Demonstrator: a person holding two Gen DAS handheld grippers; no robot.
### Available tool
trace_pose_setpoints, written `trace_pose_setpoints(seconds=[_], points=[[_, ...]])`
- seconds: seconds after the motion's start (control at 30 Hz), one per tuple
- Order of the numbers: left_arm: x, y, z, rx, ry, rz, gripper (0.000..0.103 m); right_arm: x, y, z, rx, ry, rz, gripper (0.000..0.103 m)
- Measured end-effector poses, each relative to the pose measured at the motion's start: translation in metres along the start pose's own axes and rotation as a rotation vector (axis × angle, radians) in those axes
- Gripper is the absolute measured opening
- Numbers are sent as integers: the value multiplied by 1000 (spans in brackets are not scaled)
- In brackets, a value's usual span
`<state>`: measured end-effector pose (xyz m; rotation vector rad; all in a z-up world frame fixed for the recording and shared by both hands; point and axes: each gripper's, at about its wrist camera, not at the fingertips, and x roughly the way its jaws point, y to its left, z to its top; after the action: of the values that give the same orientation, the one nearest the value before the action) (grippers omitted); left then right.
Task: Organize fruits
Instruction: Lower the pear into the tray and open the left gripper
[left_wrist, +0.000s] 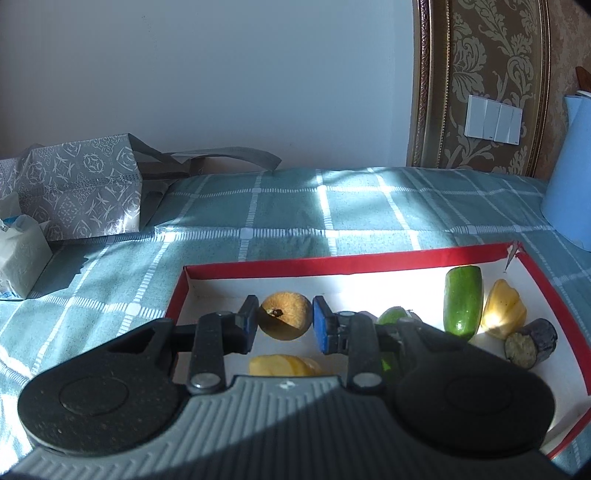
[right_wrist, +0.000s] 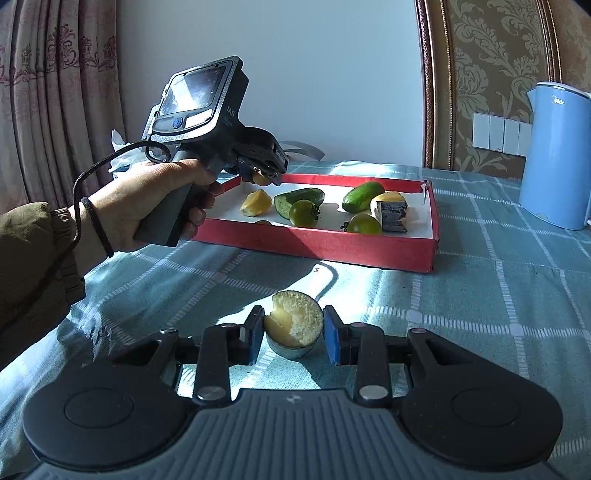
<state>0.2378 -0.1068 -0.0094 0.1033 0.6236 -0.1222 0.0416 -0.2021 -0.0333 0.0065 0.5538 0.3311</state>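
Between the right gripper's (right_wrist: 293, 338) blue pads sits a cut eggplant half (right_wrist: 293, 328), clasped, on the checked tablecloth (right_wrist: 480, 295) outside the red-rimmed tray (right_wrist: 332, 245). Only the left wrist view shows a brownish round fruit (left_wrist: 284, 319) clasped by the left gripper (left_wrist: 284, 325) over the tray's back left corner. Cucumber pieces (left_wrist: 463, 301), green tomatoes (right_wrist: 303, 213) and yellow wedges (left_wrist: 504, 308) lie inside. A blue kettle (right_wrist: 554, 155) stands by the wall.

2 green tomatoes (right_wrist: 303, 213), 2 cucumber pcs (right_wrist: 362, 196), 1 red tray (right_wrist: 332, 245).
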Motion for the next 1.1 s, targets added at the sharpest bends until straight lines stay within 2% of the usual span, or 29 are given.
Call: trace_pose_setpoints(seconds=[0.23,0.73,0.83,0.9,0.93,1.07,1.1], points=[[14,-3,-3,-6,44,-1,28,0,-1,0,3,1,2,33],[20,-3,-5,-1,63,18,28,0,-3,0,9,3,7,33],[17,-5,-4,6,51,26,36,0,-2,0,10,4,7,33],[15,-4,-3,5,42,30,51,0,-2,0,11,3,6,33],[13,-5,-3,7,35,34,54,0,-2,0,11,3,5,33],[4,-5,-3,12,10,35,58,1,-3,0,13,4,3,33],[1,-5,-3,8,4,33,62,1,-3,0,13,4,2,33]])
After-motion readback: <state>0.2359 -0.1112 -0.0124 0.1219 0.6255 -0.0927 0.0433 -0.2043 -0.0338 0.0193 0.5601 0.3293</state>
